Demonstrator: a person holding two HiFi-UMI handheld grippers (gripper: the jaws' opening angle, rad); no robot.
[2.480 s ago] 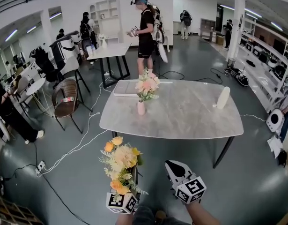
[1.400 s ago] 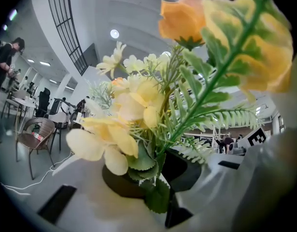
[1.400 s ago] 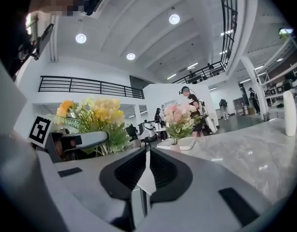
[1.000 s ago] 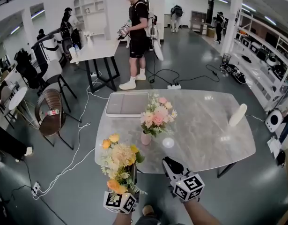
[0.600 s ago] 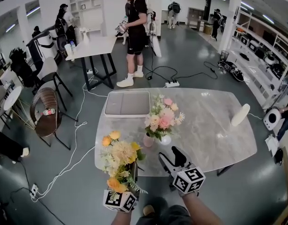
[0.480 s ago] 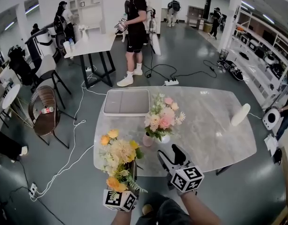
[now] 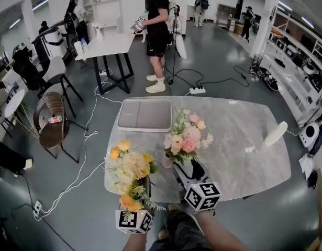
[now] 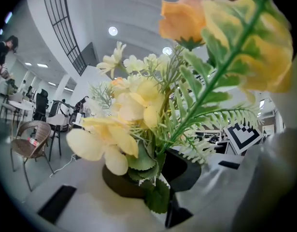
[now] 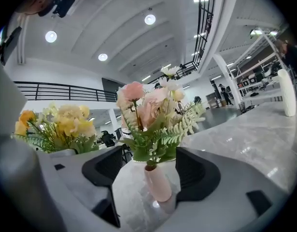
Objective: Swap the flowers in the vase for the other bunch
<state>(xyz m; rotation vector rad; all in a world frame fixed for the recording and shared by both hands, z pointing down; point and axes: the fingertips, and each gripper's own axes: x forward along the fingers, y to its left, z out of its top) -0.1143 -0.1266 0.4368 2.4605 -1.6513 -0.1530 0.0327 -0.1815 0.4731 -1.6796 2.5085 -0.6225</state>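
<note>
A small pink vase (image 7: 167, 161) with pink and white flowers (image 7: 186, 137) stands near the front edge of the marble table (image 7: 239, 135). My left gripper (image 7: 146, 186) is shut on the stems of a yellow and orange bunch (image 7: 128, 167), held upright left of the vase; in the left gripper view the bunch (image 8: 138, 110) fills the frame. My right gripper (image 7: 182, 167) has just been opening and now stands wide. In the right gripper view the vase (image 9: 158, 182) shows in the gap of the right gripper (image 9: 152, 170), touching neither pad.
A flat grey tray (image 7: 145, 114) lies at the table's far left. A tall white object (image 7: 276, 133) stands at its right end. A person (image 7: 159, 30) stands beyond the table, near a second table (image 7: 106, 46). A wicker chair (image 7: 52, 122) and floor cables (image 7: 79, 166) are to the left.
Both grippers have come closer to the table and the vase. The right gripper's jaws went from shut to wide open. The yellow bunch stays in the left gripper.
</note>
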